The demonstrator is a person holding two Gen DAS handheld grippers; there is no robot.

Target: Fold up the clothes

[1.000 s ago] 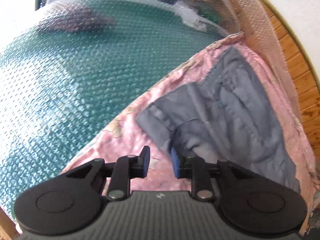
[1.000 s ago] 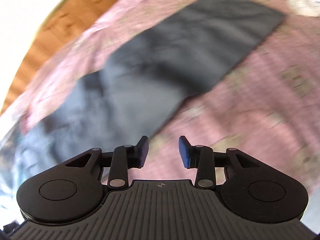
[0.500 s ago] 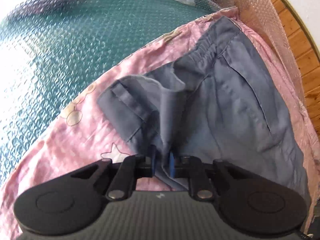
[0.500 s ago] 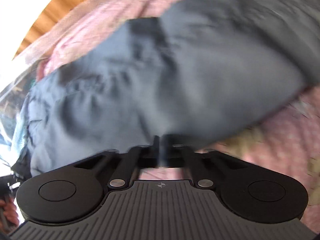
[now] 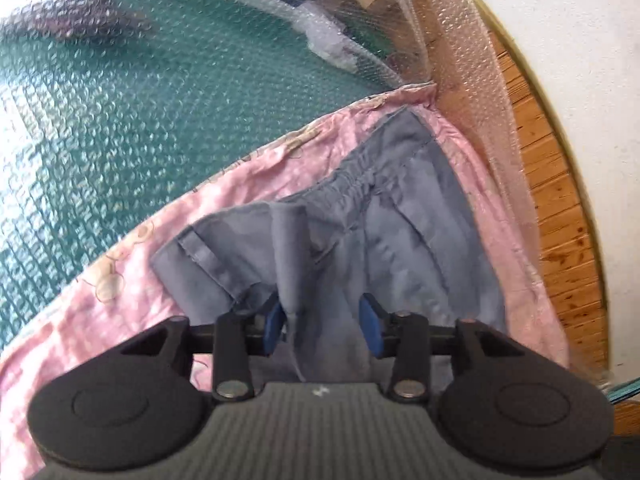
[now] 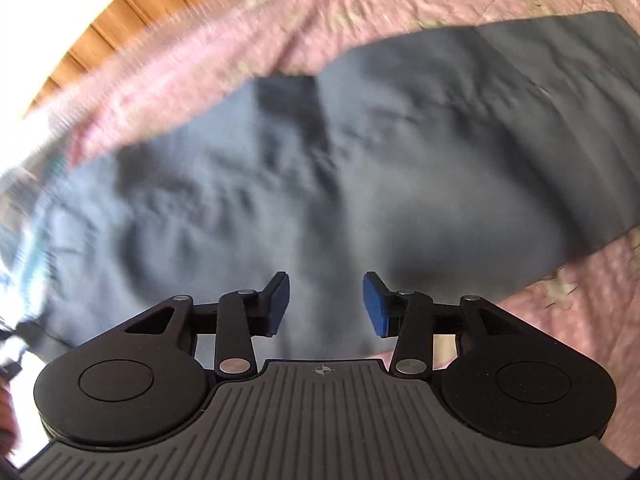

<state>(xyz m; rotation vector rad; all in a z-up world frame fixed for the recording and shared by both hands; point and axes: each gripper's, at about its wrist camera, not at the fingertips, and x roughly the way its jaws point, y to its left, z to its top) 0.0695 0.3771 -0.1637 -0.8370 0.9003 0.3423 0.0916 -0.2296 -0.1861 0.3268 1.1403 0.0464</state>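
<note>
Both claws are spread wide right now, and neither one is pinching anything. Our left claw (image 5: 320, 318) hangs low over the grey trousers (image 5: 400, 240), with a raised ridge of cloth (image 5: 286, 256) standing up just inside its left pad (image 5: 273, 322), touching or nearly so, we can't tell which. Our right claw (image 6: 325, 304) hovers over a broad flat stretch of the same grey fabric (image 6: 360, 160), pads apart, nothing between them.

So where does the garment lie? It's spread on the pink patterned sheet (image 5: 132, 276), the gathered waistband (image 5: 352, 184) straight ahead of the left claw and running across its view. From the right claw, the trousers stretch away up and to the right, a long dark leg ending at a square edge (image 6: 624, 80). That view is smeared, so seams there are hard to read.

We'd judge the long axis runs from waistband to that far hem, with our left claw nearer the waist end. Any next fold probably turns on regripping that ridge beside the left pad.
</note>
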